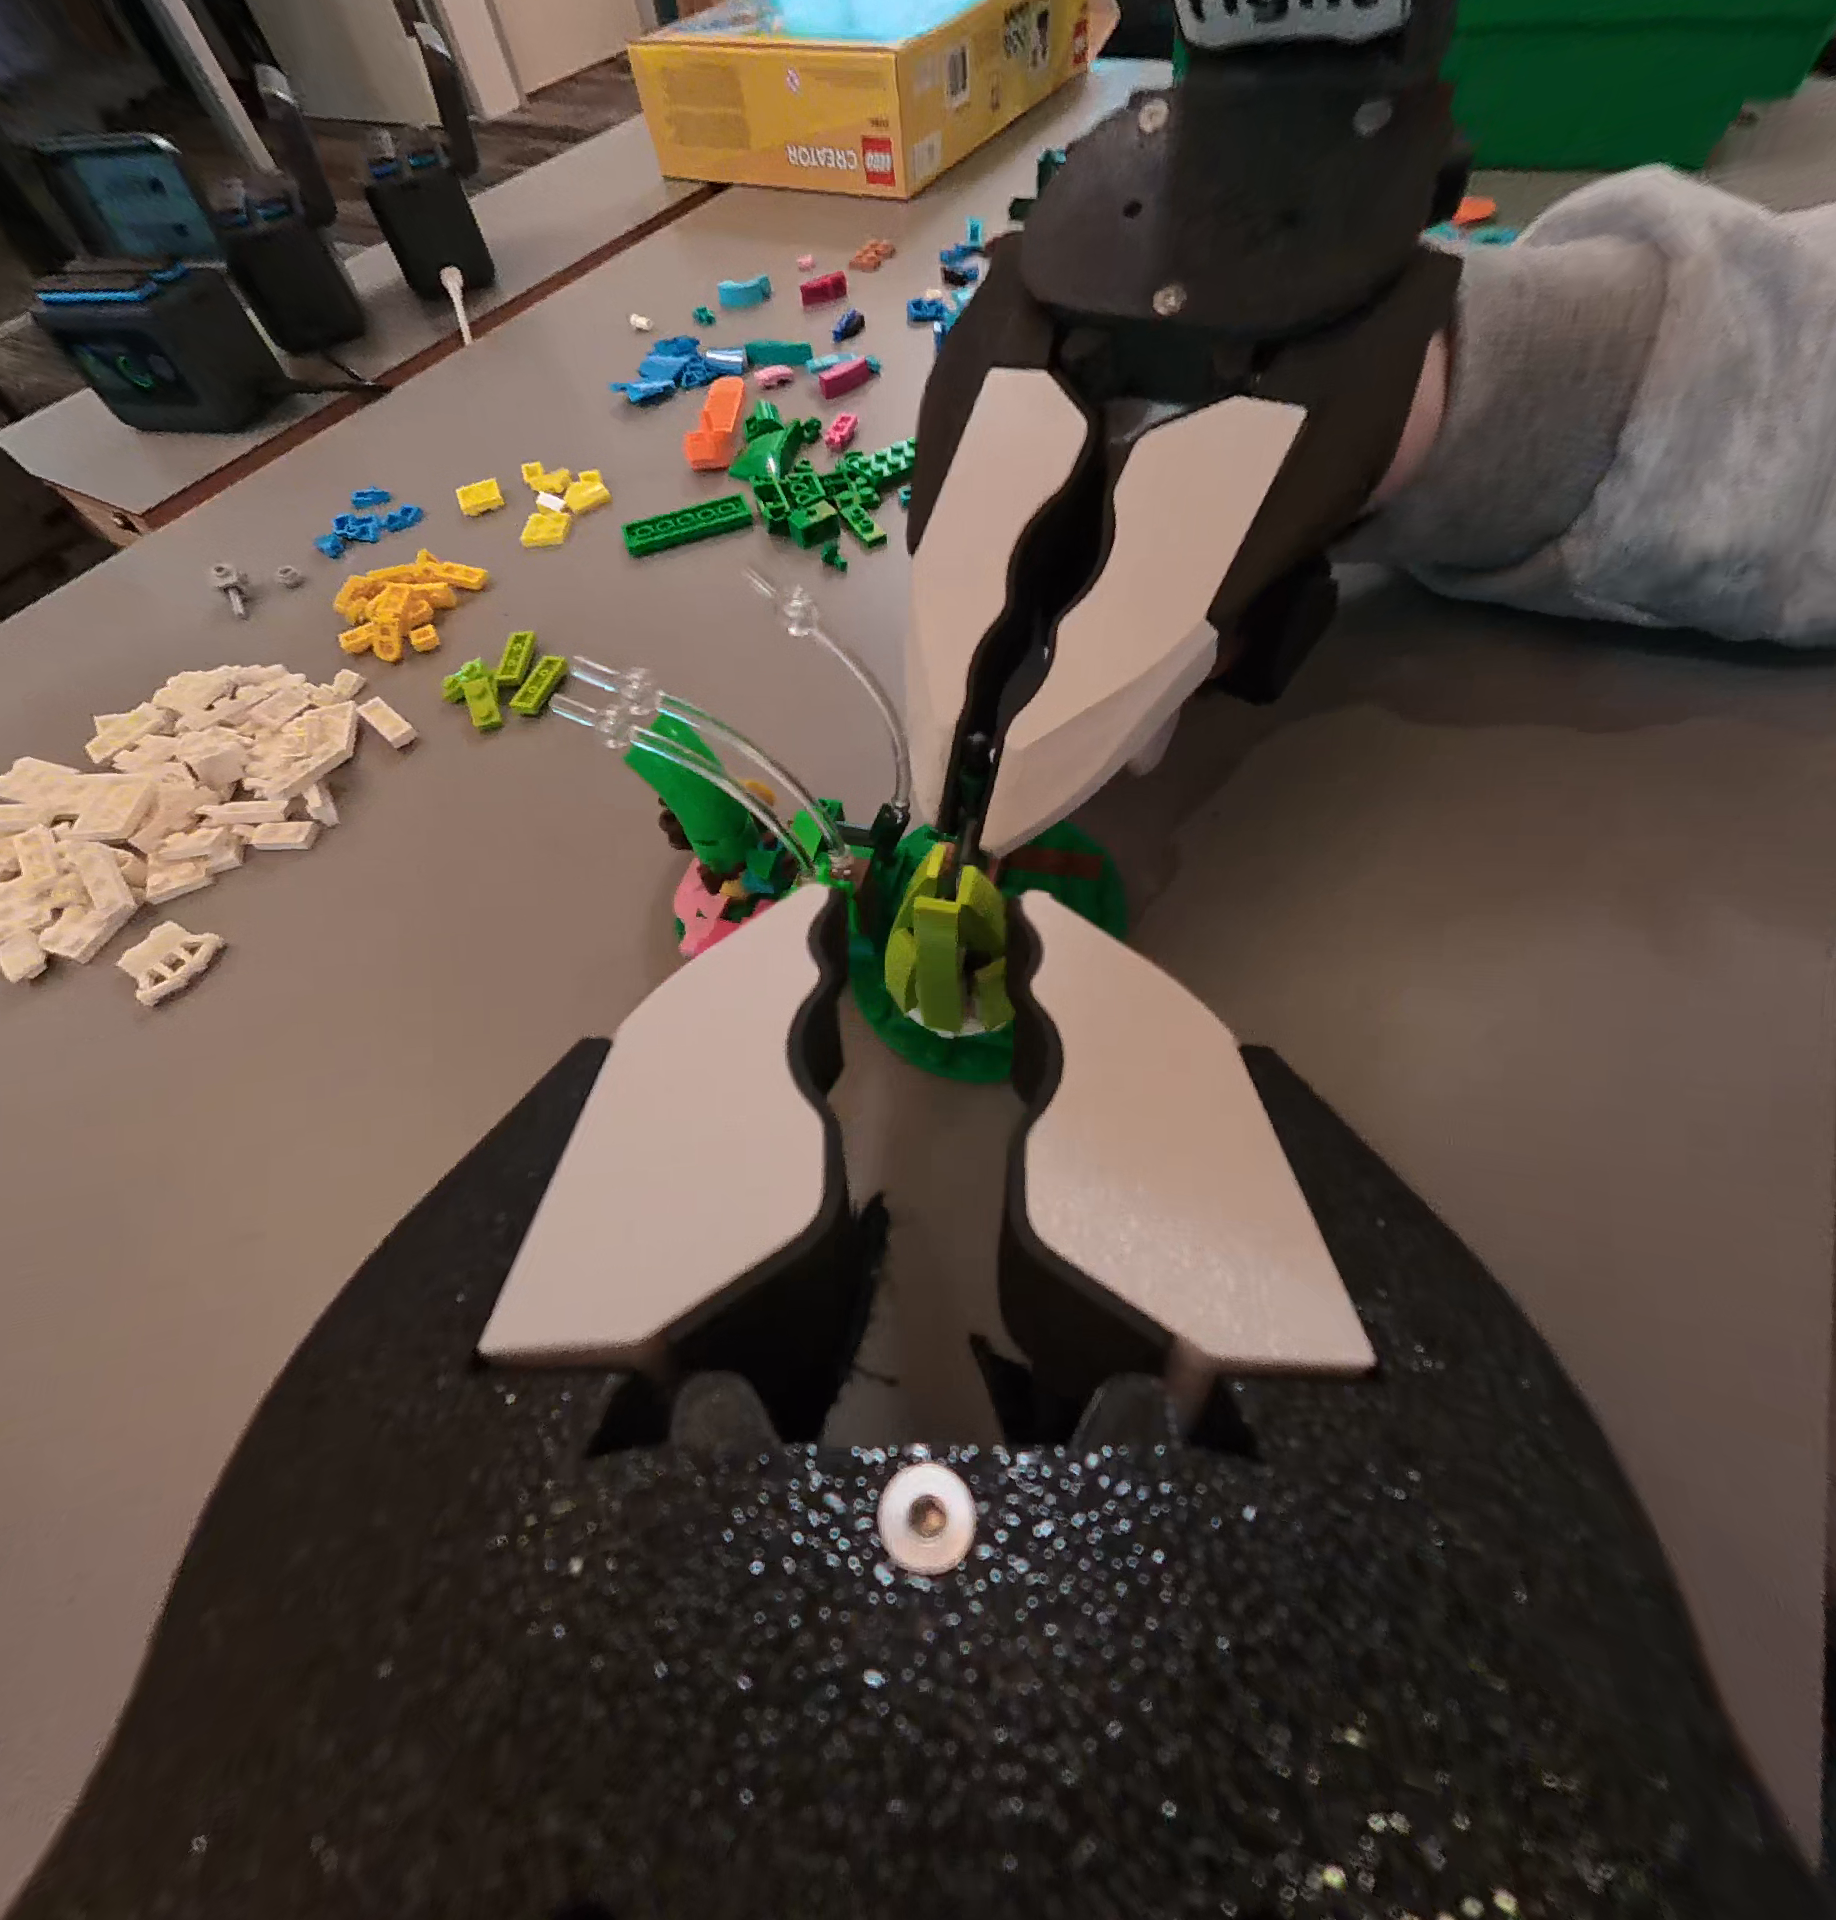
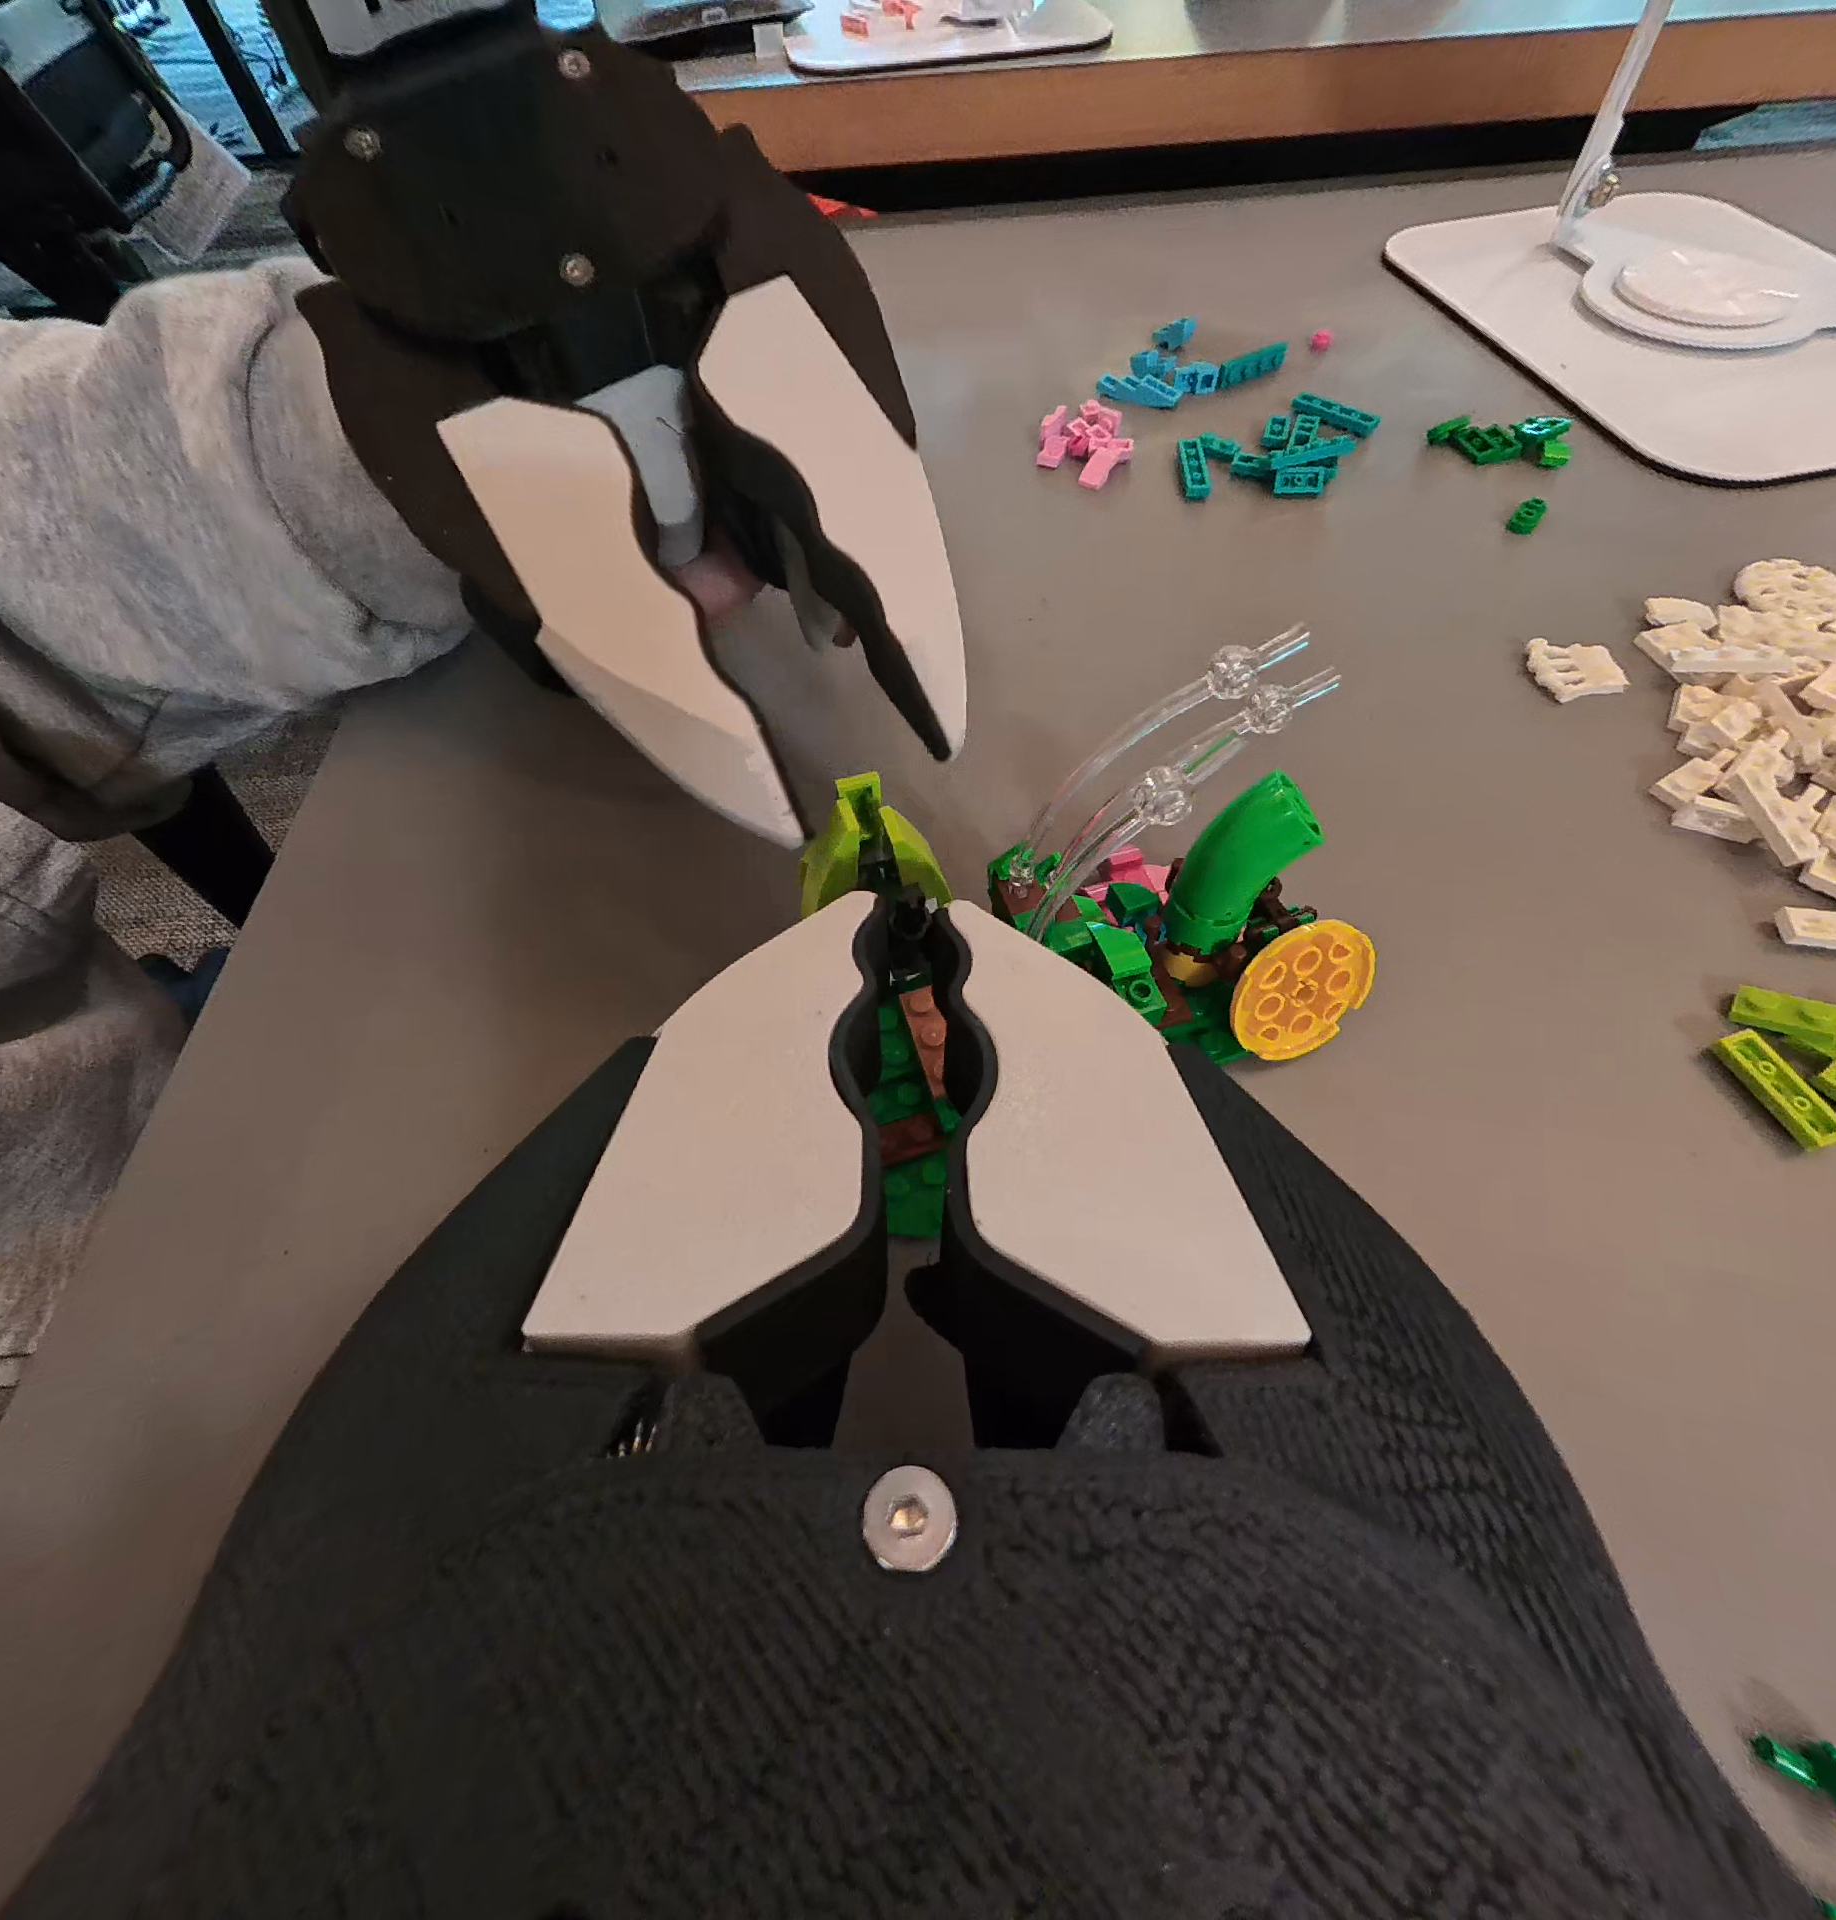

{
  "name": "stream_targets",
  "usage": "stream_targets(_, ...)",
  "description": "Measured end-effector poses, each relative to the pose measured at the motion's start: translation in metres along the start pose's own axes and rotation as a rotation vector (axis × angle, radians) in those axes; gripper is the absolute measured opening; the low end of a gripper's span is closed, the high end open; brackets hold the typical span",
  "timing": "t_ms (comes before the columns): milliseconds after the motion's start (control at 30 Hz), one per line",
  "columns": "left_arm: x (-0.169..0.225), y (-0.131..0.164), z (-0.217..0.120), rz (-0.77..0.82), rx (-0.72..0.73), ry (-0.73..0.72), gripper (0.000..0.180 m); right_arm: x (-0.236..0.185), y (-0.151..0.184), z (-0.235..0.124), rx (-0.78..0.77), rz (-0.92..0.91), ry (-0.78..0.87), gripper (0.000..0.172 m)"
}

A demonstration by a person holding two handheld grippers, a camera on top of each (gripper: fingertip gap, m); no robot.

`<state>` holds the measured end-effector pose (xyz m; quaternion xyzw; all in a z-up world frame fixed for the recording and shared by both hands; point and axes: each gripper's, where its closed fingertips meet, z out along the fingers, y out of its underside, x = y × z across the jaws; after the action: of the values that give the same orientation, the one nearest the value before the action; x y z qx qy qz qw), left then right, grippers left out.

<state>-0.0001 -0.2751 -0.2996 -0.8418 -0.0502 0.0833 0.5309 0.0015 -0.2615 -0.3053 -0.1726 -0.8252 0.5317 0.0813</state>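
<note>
Pinching an upright dark stem [image 2: 906, 925], right gripper [image 2: 909, 914].

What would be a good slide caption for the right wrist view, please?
Right gripper pinches a dark stem beside the lime bud on a green brick model; left gripper hovers open.

1. The left gripper [image 1: 929, 935] enters from the bottom of the left wrist view, with its 2 fingers apart. A lime green bud [image 1: 945, 951] stands between the fingers; whether the pads press it, I cannot tell.
2. The right gripper [image 2: 909, 914] enters from the bottom of the right wrist view, with its 2 tips nearly together on a thin dark stem [image 2: 906, 925].
3. In the upper right of the left wrist view, the right gripper points down, and a grey sleeve [image 1: 1641, 416] is behind it.
</note>
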Motion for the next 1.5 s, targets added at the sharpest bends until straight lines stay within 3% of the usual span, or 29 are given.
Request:
stream_targets(133,0.004,0.007,0.007,0.053,-0.053,-0.012,0.035,0.0,0.0,0.0,0.001,0.003,0.0,0.006)
stream_targets(233,0.007,0.009,0.007,0.078,-0.072,0.001,0.019,0.001,0.0,0.0,0.0,0.004,0.004,0.006)
stream_targets(500,0.006,0.011,-0.003,-0.085,-0.046,0.117,0.008,-0.001,0.0,0.001,0.001,0.006,-0.01,0.007)
stream_targets(767,-0.001,0.016,-0.007,-0.156,-0.07,0.122,0.008,0.001,0.0,0.0,0.002,0.019,-0.004,0.007)
stream_targets(933,0.003,0.02,0.0,-0.137,-0.096,0.108,0.021,0.001,0.0,0.0,0.003,0.014,-0.001,0.007)
stream_targets(1067,0.002,0.02,0.0,-0.116,-0.109,0.092,0.009,0.002,0.0,0.0,0.002,0.009,0.007,0.007)
stream_targets(1500,-0.002,0.01,-0.01,-0.172,-0.029,0.132,0.008,0.002,-0.004,-0.009,-0.003,-0.021,0.007,0.006)
